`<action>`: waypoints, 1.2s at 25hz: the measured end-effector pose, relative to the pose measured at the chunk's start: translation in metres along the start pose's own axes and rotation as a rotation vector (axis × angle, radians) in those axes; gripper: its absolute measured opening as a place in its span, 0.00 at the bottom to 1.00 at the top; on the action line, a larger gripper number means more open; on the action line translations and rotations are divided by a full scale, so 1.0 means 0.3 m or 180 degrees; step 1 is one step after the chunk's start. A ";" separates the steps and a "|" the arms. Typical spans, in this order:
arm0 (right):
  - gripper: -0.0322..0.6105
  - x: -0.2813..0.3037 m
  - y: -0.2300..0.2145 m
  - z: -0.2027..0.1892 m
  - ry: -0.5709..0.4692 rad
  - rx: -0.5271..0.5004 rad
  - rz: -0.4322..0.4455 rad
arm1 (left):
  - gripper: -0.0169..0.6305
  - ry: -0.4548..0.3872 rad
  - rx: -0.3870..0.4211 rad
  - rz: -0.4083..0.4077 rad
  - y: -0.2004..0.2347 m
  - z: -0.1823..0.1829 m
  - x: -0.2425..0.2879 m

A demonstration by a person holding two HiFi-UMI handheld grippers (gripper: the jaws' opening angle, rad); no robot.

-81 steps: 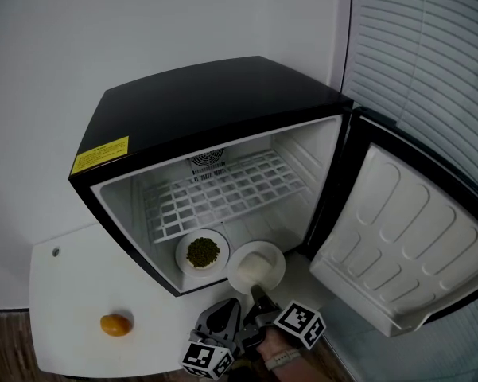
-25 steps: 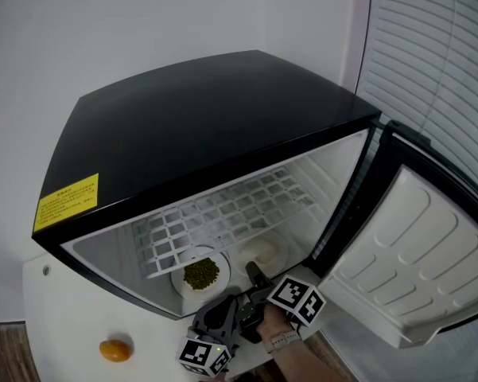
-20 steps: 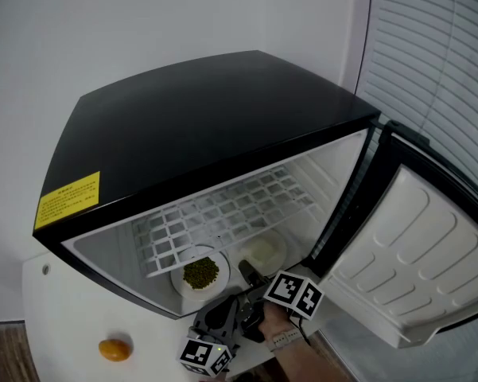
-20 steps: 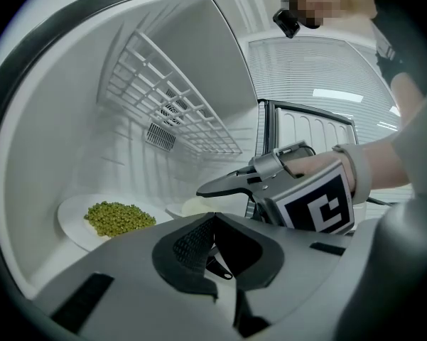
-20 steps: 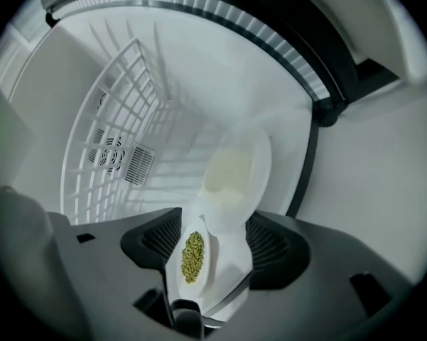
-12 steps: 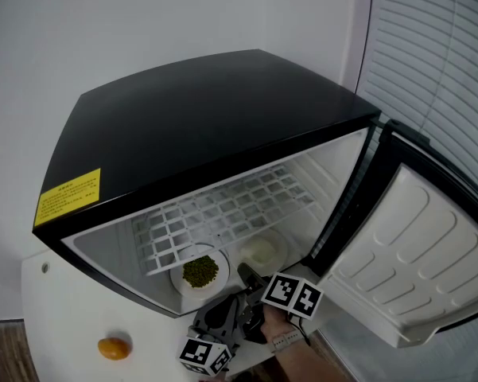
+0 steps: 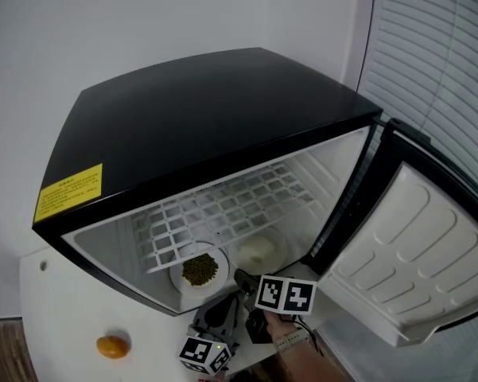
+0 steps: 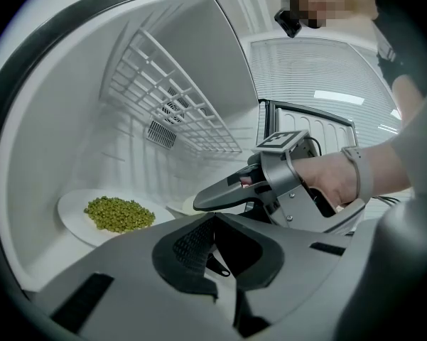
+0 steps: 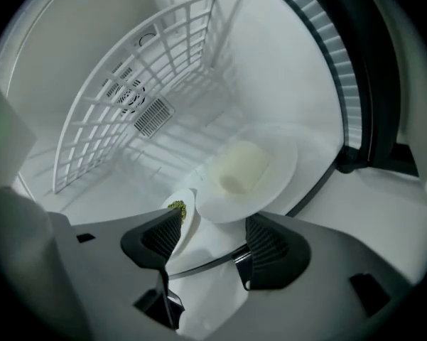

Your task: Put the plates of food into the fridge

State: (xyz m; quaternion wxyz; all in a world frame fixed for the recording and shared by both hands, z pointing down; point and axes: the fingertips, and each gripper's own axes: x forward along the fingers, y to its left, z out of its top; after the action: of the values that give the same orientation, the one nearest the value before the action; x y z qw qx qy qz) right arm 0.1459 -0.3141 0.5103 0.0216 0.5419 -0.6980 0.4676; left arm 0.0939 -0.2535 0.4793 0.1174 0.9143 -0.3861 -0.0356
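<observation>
From the head view, the black fridge [image 7: 207, 126] stands on a white table [image 7: 64, 317] with its door [image 7: 398, 245] swung wide. On the fridge floor, under the wire shelf [image 7: 223, 213], sit the plate of peas [image 7: 179, 275] and, beside it on the door side, the plate of white food [image 7: 278, 253]. A small orange thing [image 7: 112, 345] lies on the table outside the fridge, well away from the door. The left tool [image 7: 235, 298] and right tool [image 7: 240, 277] are at the fridge's front edge.

In the left gripper view, the left tool's [image 8: 214, 215] jaws are together with nothing in them, aimed into the fridge. The plate of peas lies on the fridge floor ahead, and a hand [image 8: 334, 183] carries the right tool beside it.

In the right gripper view, the right tool's [image 9: 213, 236] jaws have just been opening and stand apart. The near rim of the plate of white food lies in the gap at their tips, and neither pad presses on it. Both plates rest inside the fridge.
</observation>
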 end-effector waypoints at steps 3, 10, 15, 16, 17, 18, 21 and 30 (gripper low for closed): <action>0.46 0.012 0.010 -0.012 0.0226 -0.0237 -0.0001 | 0.04 0.0002 -0.0016 -0.0014 -0.003 -0.005 0.001; 0.46 0.003 0.004 -0.039 0.0621 -0.0547 0.0028 | 0.04 -0.0001 -0.0042 -0.0024 -0.003 -0.011 -0.007; 0.46 -0.010 -0.016 -0.059 0.0747 -0.0859 -0.0099 | 0.04 -0.0019 -0.0061 -0.0027 -0.006 -0.010 -0.006; 0.45 -0.014 -0.020 -0.065 0.0764 -0.0926 -0.0127 | 0.04 -0.0019 -0.0064 -0.0032 -0.008 -0.012 -0.006; 0.45 -0.018 -0.025 -0.070 0.0779 -0.0986 -0.0160 | 0.04 -0.0018 -0.0066 -0.0037 -0.009 -0.013 -0.006; 0.45 -0.022 -0.031 -0.074 0.0783 -0.1035 -0.0198 | 0.04 -0.0017 -0.0069 -0.0039 -0.009 -0.014 -0.007; 0.25 -0.036 -0.054 -0.075 0.0732 -0.1090 -0.0305 | 0.04 -0.0016 -0.0078 -0.0042 -0.012 -0.016 -0.011; 0.06 -0.074 -0.051 -0.103 0.0643 -0.1356 -0.0350 | 0.04 -0.0026 -0.0073 -0.0036 -0.030 -0.005 -0.029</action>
State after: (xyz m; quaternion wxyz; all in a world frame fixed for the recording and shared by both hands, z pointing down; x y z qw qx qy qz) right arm 0.1521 -0.2764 0.5255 0.2305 0.5127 -0.7447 0.3597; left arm 0.0944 -0.2410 0.4783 0.1261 0.9148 -0.3810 -0.0445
